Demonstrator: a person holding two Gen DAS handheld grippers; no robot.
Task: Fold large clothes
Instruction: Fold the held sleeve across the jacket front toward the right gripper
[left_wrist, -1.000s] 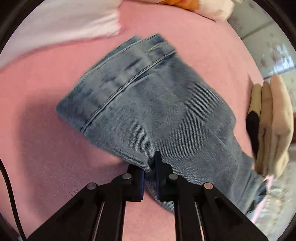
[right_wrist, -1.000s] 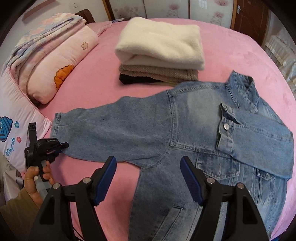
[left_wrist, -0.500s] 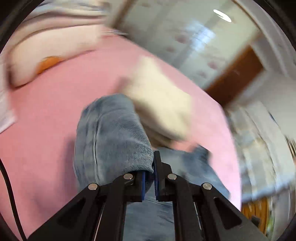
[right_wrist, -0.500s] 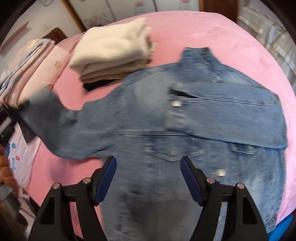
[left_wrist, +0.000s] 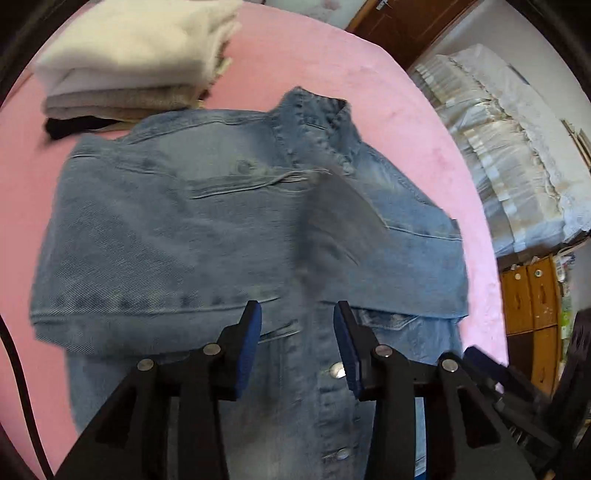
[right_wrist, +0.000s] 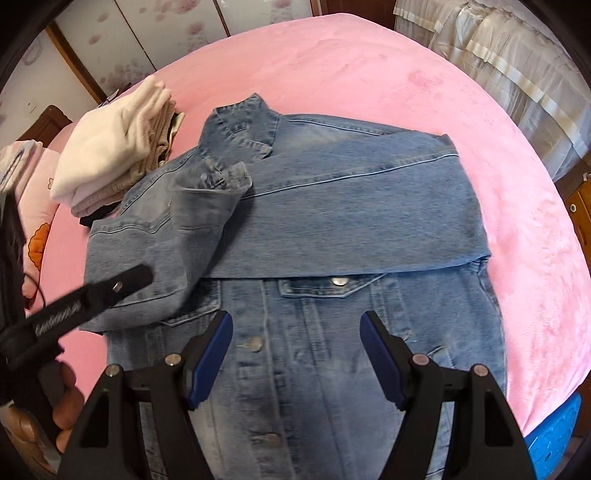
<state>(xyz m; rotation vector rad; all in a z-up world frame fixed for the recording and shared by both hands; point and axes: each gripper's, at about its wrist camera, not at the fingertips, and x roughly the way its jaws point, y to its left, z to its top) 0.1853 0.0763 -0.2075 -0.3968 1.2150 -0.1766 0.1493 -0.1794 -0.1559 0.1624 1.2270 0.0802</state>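
Nearest, the right tongs (right_wrist: 295, 354) hang spread over the buttoned front of the denim jacket (right_wrist: 332, 221), pinching nothing. The left tongs (left_wrist: 297, 341) are spread too, empty above the placket; lettering on their arm is too blurred to read. The jacket lies on the pink bed (right_wrist: 369, 66), both sleeves crossed over its chest. Farther left sits a stack of folded clothes (right_wrist: 114, 147).
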